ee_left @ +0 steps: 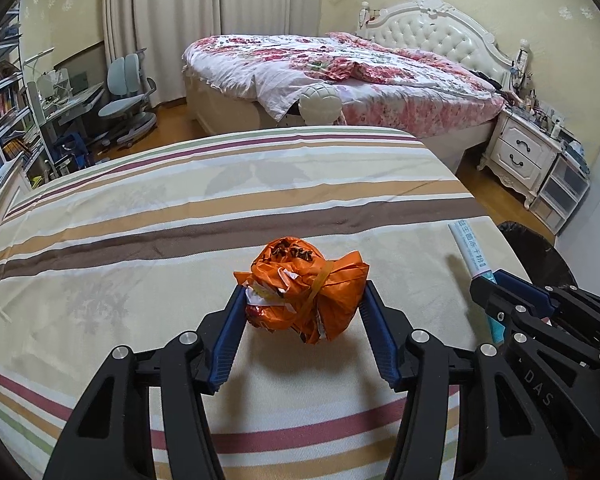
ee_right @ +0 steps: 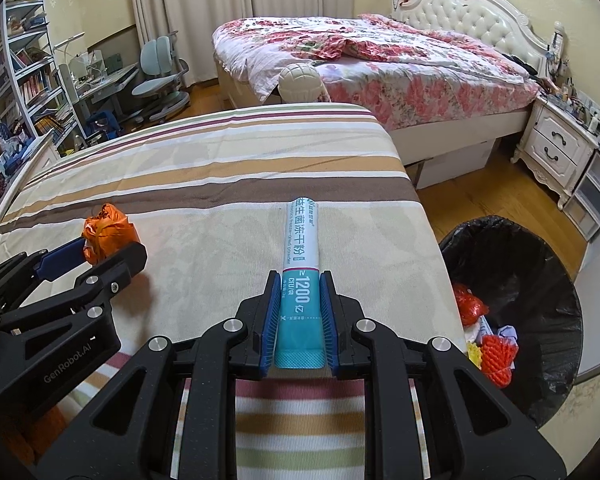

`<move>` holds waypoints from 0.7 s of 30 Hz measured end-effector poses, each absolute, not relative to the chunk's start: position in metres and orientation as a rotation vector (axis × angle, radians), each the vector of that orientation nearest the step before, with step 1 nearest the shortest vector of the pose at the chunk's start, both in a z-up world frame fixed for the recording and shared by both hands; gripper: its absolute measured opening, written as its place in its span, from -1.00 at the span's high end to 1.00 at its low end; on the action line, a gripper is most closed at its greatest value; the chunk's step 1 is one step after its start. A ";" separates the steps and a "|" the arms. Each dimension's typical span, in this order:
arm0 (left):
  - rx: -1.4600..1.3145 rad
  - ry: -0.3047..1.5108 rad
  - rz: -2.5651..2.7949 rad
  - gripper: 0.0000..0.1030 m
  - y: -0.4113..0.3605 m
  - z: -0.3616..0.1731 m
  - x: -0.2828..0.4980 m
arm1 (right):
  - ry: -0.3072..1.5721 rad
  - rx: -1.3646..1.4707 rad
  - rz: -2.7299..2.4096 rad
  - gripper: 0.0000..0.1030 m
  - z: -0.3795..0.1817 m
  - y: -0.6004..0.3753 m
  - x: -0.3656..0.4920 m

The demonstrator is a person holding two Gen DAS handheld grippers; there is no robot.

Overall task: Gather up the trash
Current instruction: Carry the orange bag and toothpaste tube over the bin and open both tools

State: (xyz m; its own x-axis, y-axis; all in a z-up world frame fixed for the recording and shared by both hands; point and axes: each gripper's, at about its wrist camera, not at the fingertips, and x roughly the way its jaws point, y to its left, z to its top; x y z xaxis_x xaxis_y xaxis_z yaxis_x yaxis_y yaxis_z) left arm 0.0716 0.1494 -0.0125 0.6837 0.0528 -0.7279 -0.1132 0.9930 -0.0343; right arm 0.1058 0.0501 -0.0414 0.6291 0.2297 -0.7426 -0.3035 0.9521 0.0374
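A crumpled orange wrapper (ee_left: 304, 292) bound with a rubber band lies on the striped cloth (ee_left: 180, 208). My left gripper (ee_left: 302, 294) has its blue pads against both sides of it, shut on it. It also shows in the right wrist view (ee_right: 108, 232). A white and teal sachet (ee_right: 300, 276) lies lengthwise between the pads of my right gripper (ee_right: 300, 280), which is shut on its teal end. In the left wrist view the sachet (ee_left: 470, 252) and right gripper (ee_left: 488, 286) show at the right.
A bin with a black liner (ee_right: 532, 264) stands on the floor right of the table, holding red and orange trash (ee_right: 496, 354). Beyond are a floral bed (ee_right: 380, 64), a white nightstand (ee_right: 556, 148), a desk with a chair (ee_right: 156, 76) and bookshelves (ee_right: 24, 76).
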 end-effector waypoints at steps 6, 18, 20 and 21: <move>-0.075 0.799 0.082 -0.08 0.140 -0.008 0.059 | 0.825 -0.086 0.298 0.62 -0.039 0.040 0.088; -0.054 0.781 0.033 -0.08 0.109 -0.007 0.039 | 0.802 -0.066 0.246 0.62 -0.032 0.007 0.056; -0.047 0.775 0.019 -0.08 0.102 -0.006 0.038 | 0.795 -0.061 0.231 0.62 -0.030 0.000 0.052; -0.043 0.771 0.009 -0.08 0.097 -0.005 0.038 | 0.789 -0.056 0.219 0.62 -0.028 -0.006 0.050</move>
